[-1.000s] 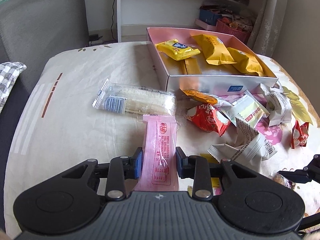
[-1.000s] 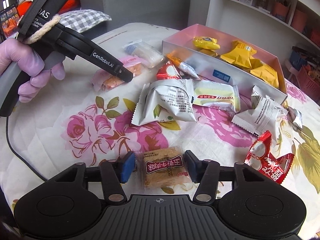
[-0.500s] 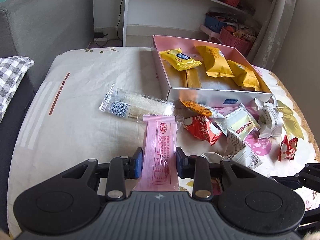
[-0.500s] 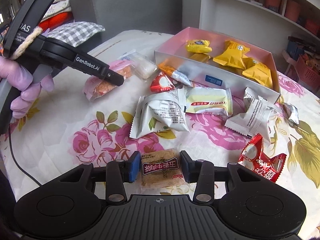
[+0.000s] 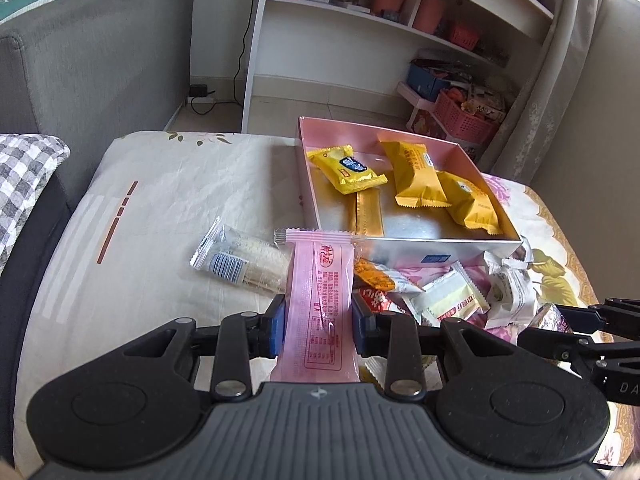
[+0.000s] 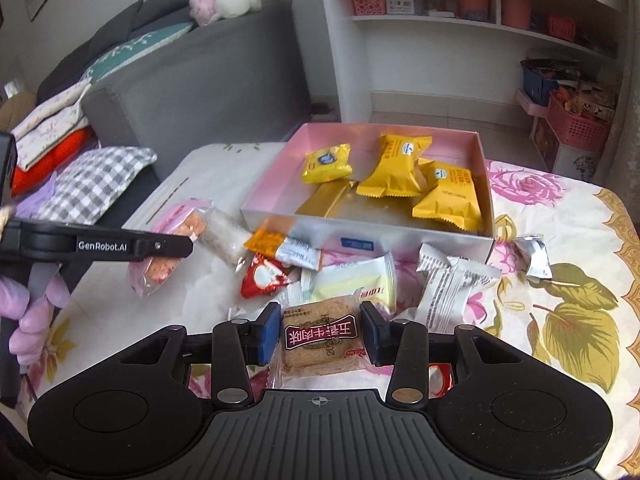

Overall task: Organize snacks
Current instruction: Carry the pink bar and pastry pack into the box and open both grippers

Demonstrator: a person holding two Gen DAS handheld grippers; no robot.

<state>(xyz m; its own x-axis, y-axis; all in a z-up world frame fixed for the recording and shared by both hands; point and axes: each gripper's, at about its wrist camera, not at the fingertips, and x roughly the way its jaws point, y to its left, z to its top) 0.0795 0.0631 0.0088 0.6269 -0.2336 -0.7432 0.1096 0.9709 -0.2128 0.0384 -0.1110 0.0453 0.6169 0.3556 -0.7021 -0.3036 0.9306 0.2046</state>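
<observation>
My left gripper (image 5: 319, 326) is shut on a long pink snack packet (image 5: 320, 292), held above the table with its far end near the box. My right gripper (image 6: 320, 334) is shut on a brown square biscuit packet (image 6: 322, 338), lifted off the cloth. The pink-lined box (image 5: 436, 246) (image 6: 362, 236) stands ahead with several yellow packets (image 5: 418, 174) (image 6: 394, 166) inside. Loose snacks lie before its front wall: a clear rice-cracker bar (image 5: 240, 262), an orange-white bar (image 6: 282, 248), a red packet (image 6: 262, 278) and white packets (image 6: 450, 282). In the right wrist view the left gripper (image 6: 176, 246) shows at the left, holding the pink packet (image 6: 172, 246).
A flowered cloth (image 6: 560, 312) covers the table. A grey sofa (image 5: 80, 64) with a checked cushion (image 6: 94, 184) stands to the left, white shelves (image 5: 400, 36) behind the box. A gloved hand (image 6: 24, 316) holds the left tool. A silver wrapper (image 6: 534, 256) lies right of the box.
Both grippers have risen with their packets. The right one closed on the biscuit packet, lifted it off the cloth and moved toward the box. The left one lifted the pink packet.
</observation>
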